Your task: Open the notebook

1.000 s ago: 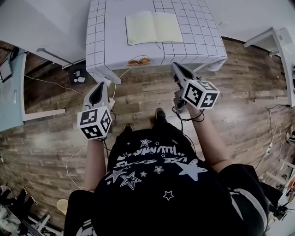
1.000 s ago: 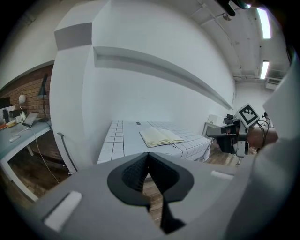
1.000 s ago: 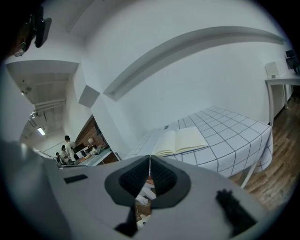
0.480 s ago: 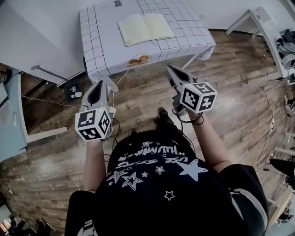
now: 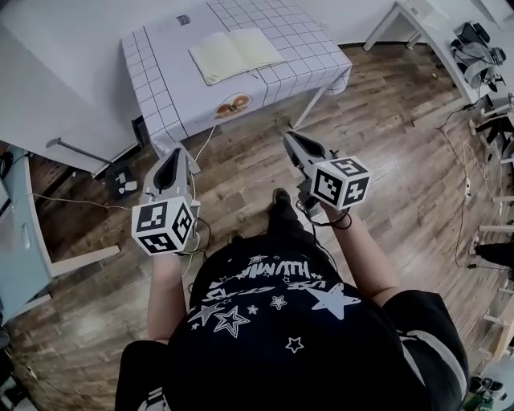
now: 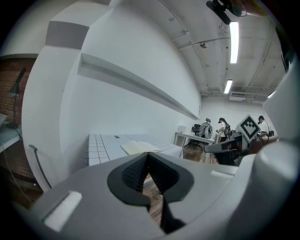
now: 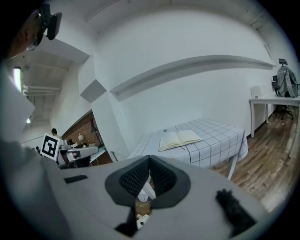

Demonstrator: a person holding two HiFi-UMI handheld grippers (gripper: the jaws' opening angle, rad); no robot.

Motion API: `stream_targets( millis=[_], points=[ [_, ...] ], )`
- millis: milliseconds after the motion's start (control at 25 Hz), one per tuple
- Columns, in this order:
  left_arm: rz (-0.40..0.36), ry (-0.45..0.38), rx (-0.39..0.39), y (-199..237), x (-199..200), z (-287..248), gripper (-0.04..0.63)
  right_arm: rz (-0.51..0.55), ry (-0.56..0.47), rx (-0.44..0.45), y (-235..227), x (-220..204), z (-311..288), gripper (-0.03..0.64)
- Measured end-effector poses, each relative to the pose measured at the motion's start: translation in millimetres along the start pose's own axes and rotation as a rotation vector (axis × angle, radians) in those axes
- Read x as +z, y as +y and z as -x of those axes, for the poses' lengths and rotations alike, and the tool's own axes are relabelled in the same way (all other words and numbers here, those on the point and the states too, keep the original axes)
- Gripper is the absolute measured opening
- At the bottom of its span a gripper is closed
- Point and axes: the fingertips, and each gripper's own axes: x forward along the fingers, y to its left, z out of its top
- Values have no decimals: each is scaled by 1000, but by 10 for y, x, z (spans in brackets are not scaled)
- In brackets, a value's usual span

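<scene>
The notebook (image 5: 234, 54) lies open, cream pages up, on a table with a white checked cloth (image 5: 161, 88). It also shows in the left gripper view, notebook (image 6: 140, 147), and in the right gripper view, notebook (image 7: 180, 138). Both grippers hang over the wooden floor, well short of the table. My left gripper (image 5: 172, 154) points toward the table's near left corner, jaws shut and empty. My right gripper (image 5: 287, 136) points toward the table's near edge, also shut on nothing. The pads meet at the tips in both gripper views: left gripper (image 6: 148, 154), right gripper (image 7: 149, 159).
Cables trail over the wooden floor (image 5: 241, 168) below the table. A light blue cabinet (image 5: 20, 241) stands at the left. A white desk (image 5: 418, 16) and chairs (image 5: 474, 48) stand at the right. People work at a far desk (image 6: 211, 129).
In the head view the table and notebook have drifted up and left and look smaller. Both grippers have stayed shut over the floor, the right one shifting slightly left.
</scene>
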Motion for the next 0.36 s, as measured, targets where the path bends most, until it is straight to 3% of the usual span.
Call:
stream_targets(
  millis=[360],
  points=[
    [11, -18, -48, -78, 24, 11, 11, 25, -18, -36, 46, 58, 197, 15]
  ],
)
